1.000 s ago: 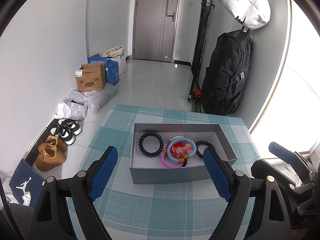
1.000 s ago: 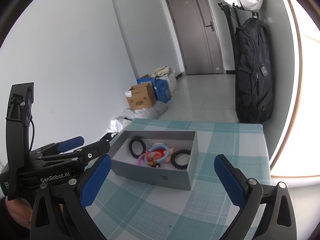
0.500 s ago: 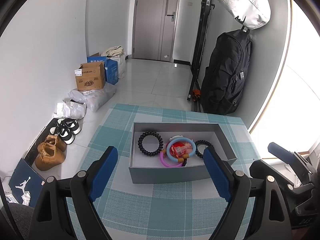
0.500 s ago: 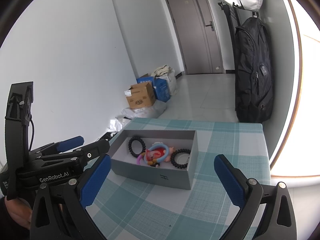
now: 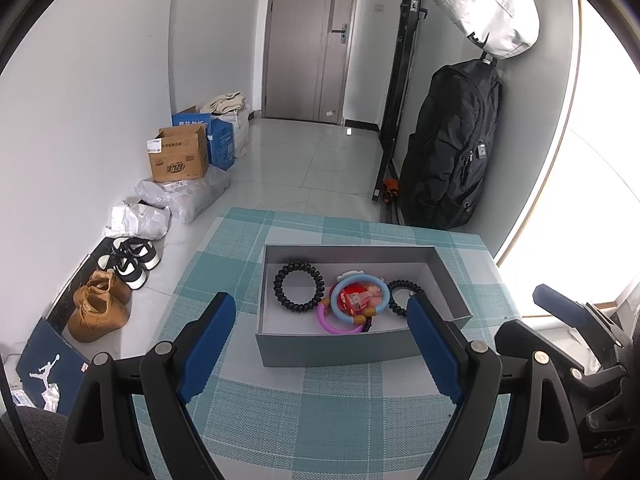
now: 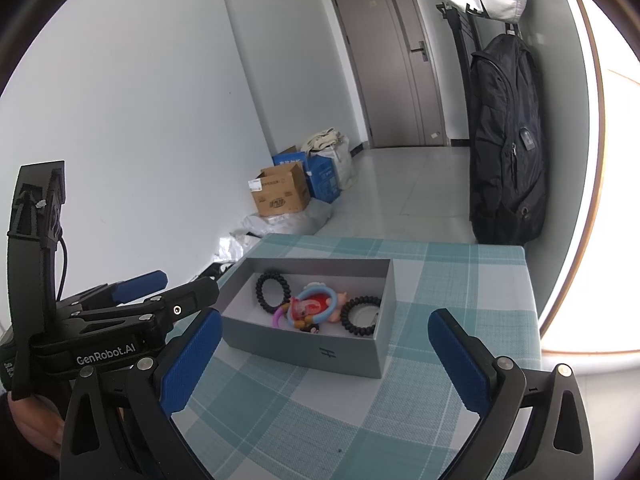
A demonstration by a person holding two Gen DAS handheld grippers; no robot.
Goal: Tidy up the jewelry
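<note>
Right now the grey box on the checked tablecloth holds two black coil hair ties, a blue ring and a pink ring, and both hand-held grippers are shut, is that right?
Not quite: both are open, not shut. The left wrist view shows the left hand-held gripper with jaws apart and nothing between them; the right wrist view shows the same for the right hand-held gripper. The grey box contents are as you said.

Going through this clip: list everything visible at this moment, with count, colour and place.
box: 1, grey, open, on tablecloth
coil hair ties: 2, black, in box, one at each end
rings: 2, blue and pink, mid-box
toy: 1, red, inside blue ring
tablecloth: 1, teal check
backpack: 1, black, by wall
bag: 1, white, hung above
cartons: brown, blue, floor
shoes: 2 pairs, tan, black-white
door: grey
left gripper: open
right gripper: open
</note>
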